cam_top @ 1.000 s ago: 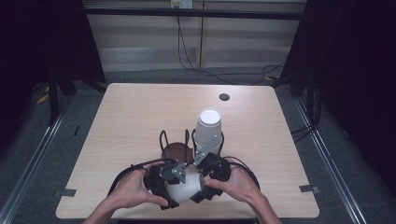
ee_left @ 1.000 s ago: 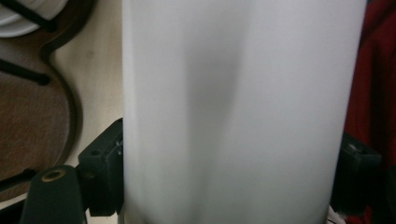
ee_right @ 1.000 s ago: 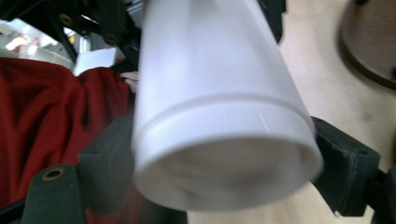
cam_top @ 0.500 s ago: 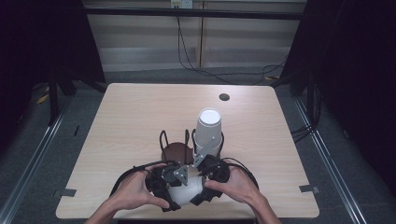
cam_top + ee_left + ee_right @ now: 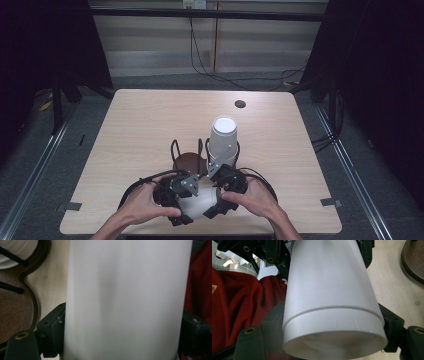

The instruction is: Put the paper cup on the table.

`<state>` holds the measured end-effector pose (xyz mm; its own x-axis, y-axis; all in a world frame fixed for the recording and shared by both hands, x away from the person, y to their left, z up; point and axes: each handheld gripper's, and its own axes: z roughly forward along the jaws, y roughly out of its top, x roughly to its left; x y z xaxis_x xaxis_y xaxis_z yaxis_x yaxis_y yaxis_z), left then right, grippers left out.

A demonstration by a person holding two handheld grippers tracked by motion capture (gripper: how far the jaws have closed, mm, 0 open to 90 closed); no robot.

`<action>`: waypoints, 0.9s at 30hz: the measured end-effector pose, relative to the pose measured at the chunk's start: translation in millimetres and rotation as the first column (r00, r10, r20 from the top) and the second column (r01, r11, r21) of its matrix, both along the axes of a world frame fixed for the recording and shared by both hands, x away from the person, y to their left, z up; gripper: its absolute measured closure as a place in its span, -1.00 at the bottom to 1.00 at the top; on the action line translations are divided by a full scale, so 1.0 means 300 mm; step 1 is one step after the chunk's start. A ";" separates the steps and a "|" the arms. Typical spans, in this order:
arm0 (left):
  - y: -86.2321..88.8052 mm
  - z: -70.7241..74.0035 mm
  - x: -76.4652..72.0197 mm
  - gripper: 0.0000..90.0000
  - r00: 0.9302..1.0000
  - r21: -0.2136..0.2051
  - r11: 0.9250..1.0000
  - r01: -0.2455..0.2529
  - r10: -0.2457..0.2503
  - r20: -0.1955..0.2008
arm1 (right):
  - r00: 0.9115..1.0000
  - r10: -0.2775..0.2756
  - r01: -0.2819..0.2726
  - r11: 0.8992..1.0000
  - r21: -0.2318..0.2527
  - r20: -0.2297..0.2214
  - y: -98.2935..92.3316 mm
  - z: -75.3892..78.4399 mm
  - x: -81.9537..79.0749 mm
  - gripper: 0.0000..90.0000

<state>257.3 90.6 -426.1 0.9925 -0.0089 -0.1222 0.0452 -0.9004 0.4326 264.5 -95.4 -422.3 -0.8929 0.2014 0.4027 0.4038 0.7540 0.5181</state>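
Observation:
A white paper cup [image 5: 198, 203] lies on its side between both grippers near the table's front edge. My left gripper [image 5: 181, 197] is shut on its wall [image 5: 125, 300], with a black jaw pressing each side. My right gripper [image 5: 220, 192] is shut on the cup's open end [image 5: 332, 290]. There a seam around the wall [image 5: 329, 308] suggests two nested cups. Just behind stands an upside-down stack of white cups [image 5: 222, 137] on a brown wooden base [image 5: 187, 162] with black wire loops.
A small dark hole [image 5: 240, 104] sits in the tabletop far right of centre. A red garment [image 5: 237, 297] hangs past the table's front edge. The brown base [image 5: 12, 315] lies close beside the held cup. Bare table [image 5: 135, 130] stretches left and behind.

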 end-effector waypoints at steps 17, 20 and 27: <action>0.045 0.012 0.015 -0.73 0.998 -0.101 0.995 0.017 -0.010 0.068 | 0.998 -0.030 0.028 0.999 0.031 0.058 -0.005 0.009 0.000 -0.44; 0.056 0.014 0.018 -0.74 0.997 -0.133 0.991 0.022 -0.011 0.079 | 0.998 -0.035 0.034 0.999 0.029 0.053 -0.007 0.010 0.000 -0.44; 0.065 0.015 0.028 -0.75 0.998 -0.161 0.987 0.020 -0.011 0.058 | 0.998 -0.037 0.035 0.999 0.036 0.054 -0.010 0.008 0.000 -0.44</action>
